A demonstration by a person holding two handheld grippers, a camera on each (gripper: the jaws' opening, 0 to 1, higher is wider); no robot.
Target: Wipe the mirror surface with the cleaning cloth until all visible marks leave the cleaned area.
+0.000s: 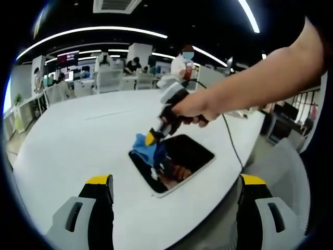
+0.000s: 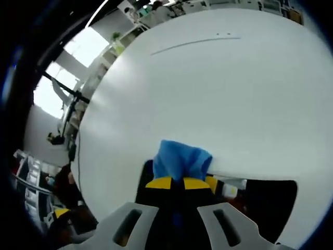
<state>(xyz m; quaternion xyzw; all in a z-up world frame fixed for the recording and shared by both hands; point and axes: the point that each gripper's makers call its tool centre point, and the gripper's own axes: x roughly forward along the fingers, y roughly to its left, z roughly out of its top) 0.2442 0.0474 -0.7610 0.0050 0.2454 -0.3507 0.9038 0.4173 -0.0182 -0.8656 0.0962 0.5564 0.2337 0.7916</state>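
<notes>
The left tongs (image 1: 176, 194) are wide apart and hold nothing, hanging above the near edge of the white table (image 1: 78, 135). Just past them the dark mirror (image 1: 179, 161) lies flat on the table. The blue cloth (image 1: 148, 148) sits on the mirror's far corner. The right tongs (image 2: 176, 183) are squeezed tight on the cloth, pressing it down there. A hand (image 1: 195, 107) holds them. Far behind the mirror, people sit at desks.

The cloth (image 1: 148, 150) lies on the mirror (image 1: 187, 156), atop the table (image 1: 78, 140).
</notes>
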